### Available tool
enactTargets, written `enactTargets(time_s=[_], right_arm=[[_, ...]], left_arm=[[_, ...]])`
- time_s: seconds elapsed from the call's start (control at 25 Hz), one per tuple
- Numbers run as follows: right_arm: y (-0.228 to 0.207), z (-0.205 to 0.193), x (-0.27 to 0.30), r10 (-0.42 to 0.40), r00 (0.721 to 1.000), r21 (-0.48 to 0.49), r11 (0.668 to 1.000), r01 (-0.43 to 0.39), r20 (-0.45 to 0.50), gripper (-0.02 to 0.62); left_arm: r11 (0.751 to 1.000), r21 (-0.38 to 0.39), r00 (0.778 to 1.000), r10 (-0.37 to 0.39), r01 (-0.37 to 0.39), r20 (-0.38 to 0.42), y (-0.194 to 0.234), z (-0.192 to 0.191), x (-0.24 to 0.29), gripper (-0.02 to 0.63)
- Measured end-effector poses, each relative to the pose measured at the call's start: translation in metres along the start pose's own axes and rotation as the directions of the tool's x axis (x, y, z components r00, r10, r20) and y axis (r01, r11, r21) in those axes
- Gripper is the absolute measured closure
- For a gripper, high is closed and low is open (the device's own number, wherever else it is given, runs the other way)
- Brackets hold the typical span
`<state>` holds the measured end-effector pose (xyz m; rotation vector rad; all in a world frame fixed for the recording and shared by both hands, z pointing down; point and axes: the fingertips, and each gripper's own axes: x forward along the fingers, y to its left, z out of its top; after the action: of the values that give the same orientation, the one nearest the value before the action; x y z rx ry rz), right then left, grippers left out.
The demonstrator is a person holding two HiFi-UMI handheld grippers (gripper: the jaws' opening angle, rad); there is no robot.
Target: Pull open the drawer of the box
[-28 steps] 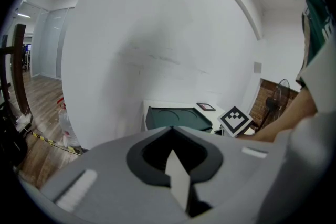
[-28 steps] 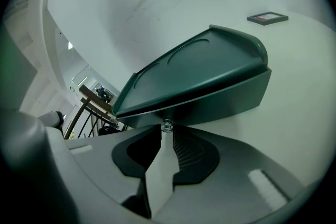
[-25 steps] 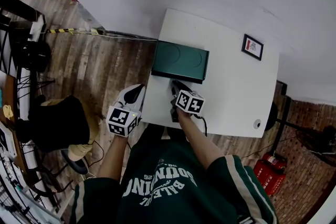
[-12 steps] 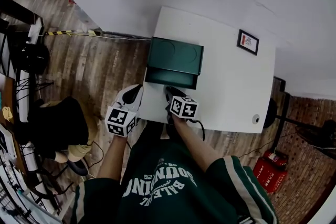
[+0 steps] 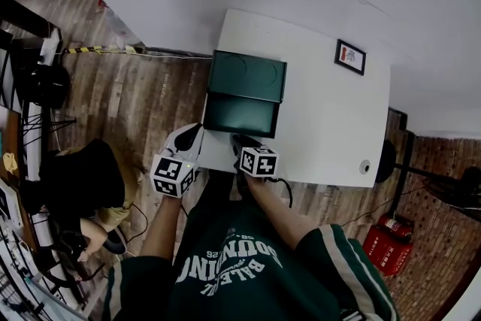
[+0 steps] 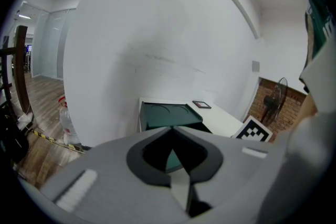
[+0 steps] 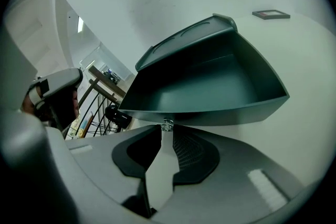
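A dark green box (image 5: 246,77) sits at the left end of a white table (image 5: 331,124). Its drawer (image 5: 240,116) stands pulled out toward me, and its inside looks empty in the right gripper view (image 7: 210,86). My right gripper (image 5: 239,140) is at the drawer's front, shut on the small knob (image 7: 167,124). My left gripper (image 5: 188,137) hovers off the table's left front corner, jaws together with nothing between them, pointing toward the box (image 6: 168,113).
A small framed picture (image 5: 350,57) lies at the table's far right, and a small round thing (image 5: 365,168) near its front right edge. A white wall stands behind. Wooden floor, a dark chair (image 5: 83,177) and cables are to the left.
The right gripper has drawn back toward me with the knob, and the drawer has slid out of the box. The left gripper has hardly moved.
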<state>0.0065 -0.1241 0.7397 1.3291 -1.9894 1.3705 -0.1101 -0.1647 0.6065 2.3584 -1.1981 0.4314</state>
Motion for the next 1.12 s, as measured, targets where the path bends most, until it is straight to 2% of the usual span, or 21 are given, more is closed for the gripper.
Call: enactTargets(time_s=[0.2, 0.4, 0.52, 0.64, 0.76, 0.92, 1.12], right_arm=[[0.005, -0.008, -0.005, 0.017, 1.0, 0.008, 1.0, -0.017, 0.007, 0.525], [0.009, -0.022, -0.01, 0.059, 0.997, -0.015, 0.998, -0.06, -0.046, 0.517], [0.01, -0.025, -0.024, 0.07, 0.997, -0.057, 0.996, -0.071, -0.034, 0.518], [0.01, -0.013, -0.049, 0.062, 0.998, -0.19, 0.98, -0.055, 0.031, 0.52], [0.004, 0.018, -0.076, 0.051, 0.989, -0.289, 0.957, -0.009, 0.139, 0.537], [-0.018, 0.07, -0.116, 0.005, 0.96, -0.33, 0.939, 0.092, 0.281, 0.583], [-0.033, 0.128, -0.16, -0.016, 0.908, -0.345, 0.922, 0.175, 0.418, 0.594]], left_arm=[[1.0, -0.001, 1.0, -0.005, 0.005, 0.0, -0.007, -0.003, -0.004, 0.553], [1.0, 0.002, 1.0, -0.012, 0.012, 0.002, -0.013, -0.005, -0.004, 0.553], [1.0, 0.013, 1.0, -0.02, 0.019, 0.009, -0.018, 0.0, -0.001, 0.553], [0.999, 0.027, 0.999, -0.029, 0.028, 0.023, -0.026, 0.01, 0.004, 0.552], [0.998, 0.048, 0.998, -0.038, 0.036, 0.044, -0.032, 0.024, 0.012, 0.552], [0.995, 0.081, 0.996, -0.063, 0.058, 0.07, -0.047, 0.044, 0.022, 0.554], [0.99, 0.124, 0.991, -0.086, 0.073, 0.106, -0.061, 0.074, 0.033, 0.553]])
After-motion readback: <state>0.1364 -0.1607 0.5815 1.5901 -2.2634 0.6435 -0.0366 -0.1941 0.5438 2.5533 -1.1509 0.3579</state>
